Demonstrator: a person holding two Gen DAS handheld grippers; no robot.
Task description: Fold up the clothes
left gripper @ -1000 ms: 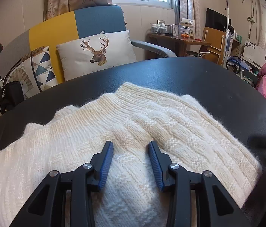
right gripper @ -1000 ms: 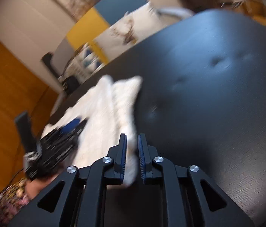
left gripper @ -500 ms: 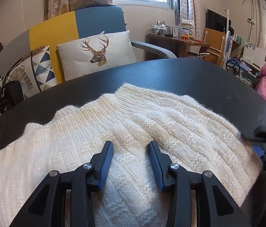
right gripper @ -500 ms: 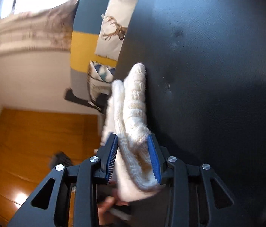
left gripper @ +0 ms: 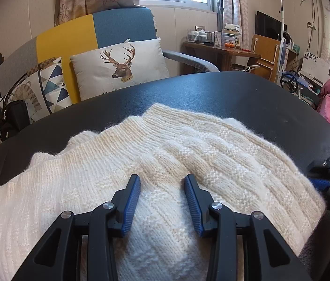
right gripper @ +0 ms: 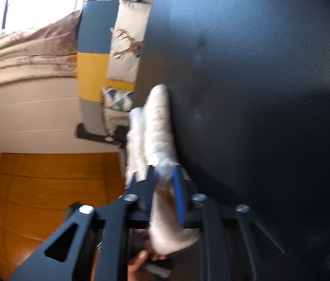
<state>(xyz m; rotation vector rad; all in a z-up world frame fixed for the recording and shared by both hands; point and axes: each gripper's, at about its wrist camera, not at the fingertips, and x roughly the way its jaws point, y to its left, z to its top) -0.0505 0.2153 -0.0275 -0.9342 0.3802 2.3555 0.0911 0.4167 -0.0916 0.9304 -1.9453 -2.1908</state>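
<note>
so the cream knit sweater (left gripper: 165, 164) is lying on the black table (left gripper: 211, 93), bunched into a thick wide slab that looks like it already has at least one fold in it, since there are doubled-up layers and a ribbed edge sitting on top near the far side. can't tell exactly how many folds are in there though, the knit hides the seams. the left gripper (left gripper: 162, 187) is right over the middle of the sweater with its jaws spread wide and nothing between them but the fabric underneath, looks like it's just pinning or hovering, hard to say if the pads actually press down. the right gripper (right gripper: 163, 187) is the busy one: it's rolled over on its side and its jaws are closed down on a thick wad of the sweater's right edge, you can see the knit squeezed between the blue pads, and in the left view it pokes in at the right end of the garment. that view is blurry so details are mushy. my guess is we're mid-task, about to flip that right end over toward the middle, then a final tidy fold is left.
</note>
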